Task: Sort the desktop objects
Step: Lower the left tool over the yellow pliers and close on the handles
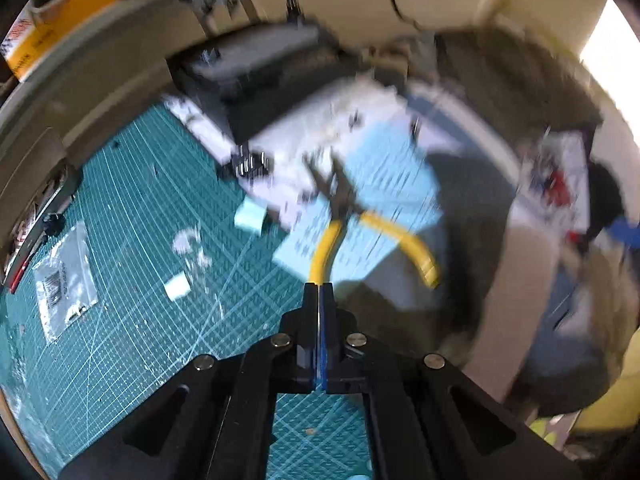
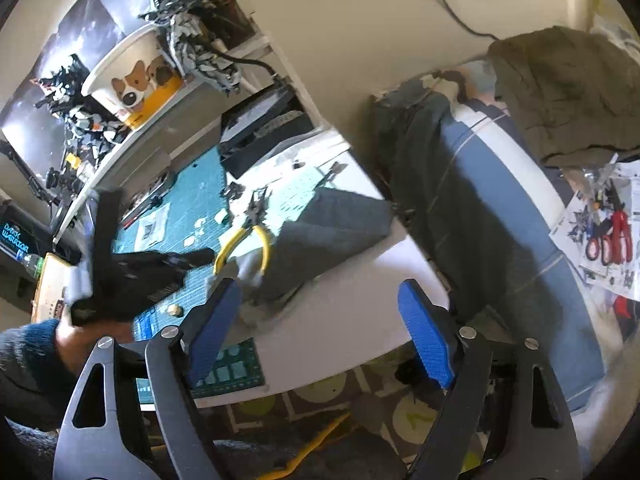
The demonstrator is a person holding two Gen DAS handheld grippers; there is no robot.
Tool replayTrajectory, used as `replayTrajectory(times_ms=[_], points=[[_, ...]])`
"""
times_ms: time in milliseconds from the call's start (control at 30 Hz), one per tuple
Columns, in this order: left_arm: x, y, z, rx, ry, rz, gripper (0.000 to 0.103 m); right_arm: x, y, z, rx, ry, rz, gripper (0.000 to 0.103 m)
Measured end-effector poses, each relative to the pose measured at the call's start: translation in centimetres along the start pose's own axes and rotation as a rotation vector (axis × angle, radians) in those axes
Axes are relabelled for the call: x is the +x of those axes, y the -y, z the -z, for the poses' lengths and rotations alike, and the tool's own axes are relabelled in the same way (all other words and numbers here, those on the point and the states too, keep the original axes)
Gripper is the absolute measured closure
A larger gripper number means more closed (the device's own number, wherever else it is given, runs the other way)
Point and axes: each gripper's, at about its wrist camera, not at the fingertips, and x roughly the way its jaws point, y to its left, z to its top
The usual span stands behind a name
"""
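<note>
The left tongs [image 1: 319, 292] are clamped fully shut on the tip of one yellow handle of the pliers [image 1: 340, 216], which lie on pale blue paper [image 1: 384, 184] over the green cutting mat [image 1: 132, 216], toward the bench's far edge. The right tongs [image 2: 320, 320] hang wide open and empty past the bench's [image 2: 360, 288] near edge. With so little handle caught, the pliers could pivot or slip free if lifted, and their jaws could drag the loose paper and nearby small parts.

Yellow-handled pliers [image 1: 340, 216] (handles splayed) on mat
</note>
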Motion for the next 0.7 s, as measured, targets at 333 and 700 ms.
replayTrajectory(times_ms=[333, 700], points=[[0.7, 1.3, -0.3, 0.041, 0.076, 0.038, 0.070, -0.4, 0.7, 1.9, 0.010, -0.028, -0.002, 0.023], [2.5, 1.6, -2.3, 0.197, 0.080, 0.068, 0.070, 0.0, 4.1, 2.1, 0.082, -0.044, 0.000, 0.023]])
